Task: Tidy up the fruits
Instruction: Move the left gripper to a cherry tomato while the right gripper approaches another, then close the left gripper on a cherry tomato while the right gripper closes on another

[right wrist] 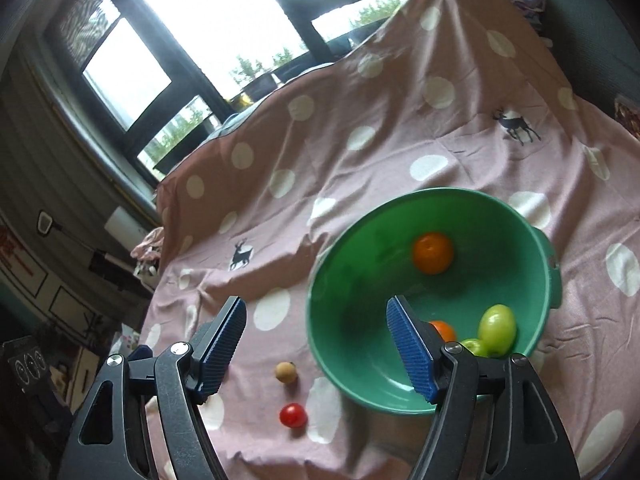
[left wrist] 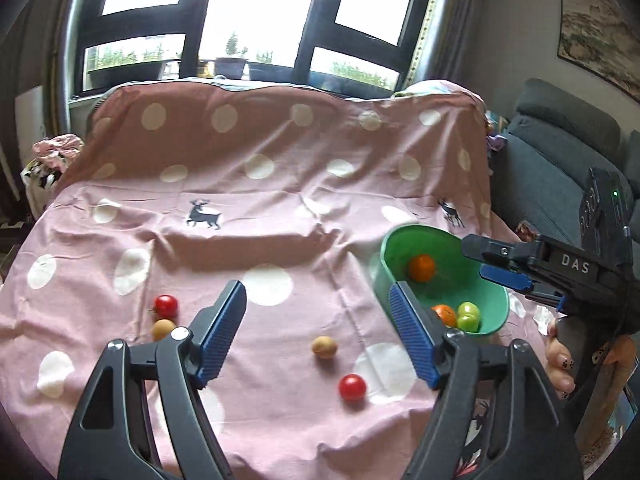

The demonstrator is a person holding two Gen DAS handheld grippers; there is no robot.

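A green bowl [left wrist: 492, 312] [right wrist: 348, 344] sits on the pink dotted cloth at the right. It holds two oranges [left wrist: 421, 267] [right wrist: 433, 252] and green fruit [left wrist: 468, 316] [right wrist: 497, 325]. On the cloth lie a red tomato [left wrist: 352, 387] [right wrist: 293, 415], a tan fruit [left wrist: 324, 347] [right wrist: 286, 372], and at the left another red tomato [left wrist: 166, 306] beside a tan fruit [left wrist: 162, 329]. My left gripper [left wrist: 316, 312] is open and empty above the cloth. My right gripper [right wrist: 314, 328] [left wrist: 486, 262] is open and empty over the bowl's near rim.
The pink cloth [left wrist: 280, 184] drapes over a raised back behind the fruit. A grey sofa [left wrist: 560, 168] stands at the right. A window [left wrist: 248, 20] is behind. The cloth's front edge [right wrist: 320, 456] is close below the bowl.
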